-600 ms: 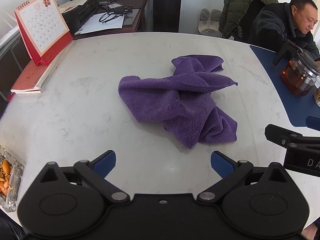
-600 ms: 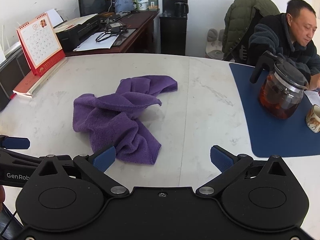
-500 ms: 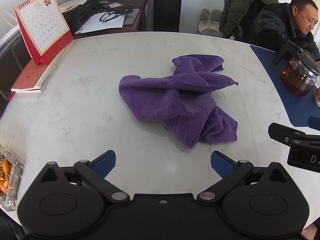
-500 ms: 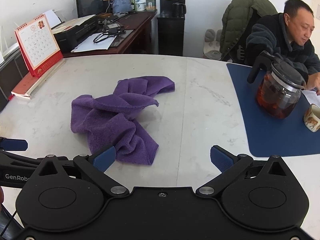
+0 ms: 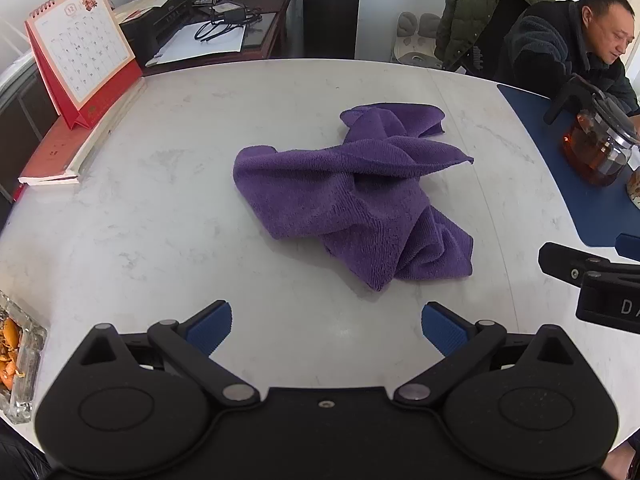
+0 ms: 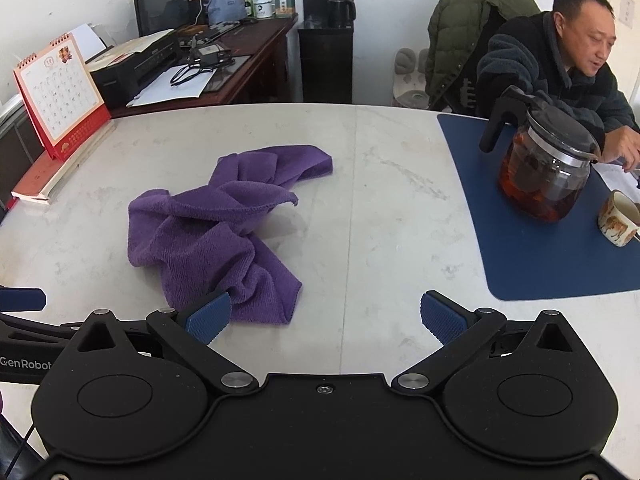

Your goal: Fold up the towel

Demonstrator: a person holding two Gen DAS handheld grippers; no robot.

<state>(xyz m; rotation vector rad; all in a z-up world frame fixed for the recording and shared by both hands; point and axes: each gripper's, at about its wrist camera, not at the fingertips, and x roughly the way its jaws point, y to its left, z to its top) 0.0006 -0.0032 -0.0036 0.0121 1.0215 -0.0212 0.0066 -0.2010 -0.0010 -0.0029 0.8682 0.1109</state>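
A crumpled purple towel [image 5: 352, 196] lies in a heap on the white marble table [image 5: 160, 208]; it also shows in the right wrist view [image 6: 216, 232]. My left gripper [image 5: 326, 326] is open and empty, a little short of the towel's near corner. My right gripper [image 6: 324, 316] is open and empty, to the right of the towel, with its left fingertip [image 6: 208, 316] in front of the towel's near edge. The right gripper shows at the right edge of the left wrist view [image 5: 592, 280].
A blue mat [image 6: 540, 248] on the right bears a glass teapot [image 6: 548, 168] and a cup [image 6: 620, 218]. A man [image 6: 560, 60] sits behind it. A red desk calendar [image 5: 80, 52] on a book stands far left. A glass dish [image 5: 16, 360] sits near left.
Both grippers have moved slightly forward and right; the towel sits a little lower and further left in the right wrist view. Both jaws stay open. The towel has not moved.
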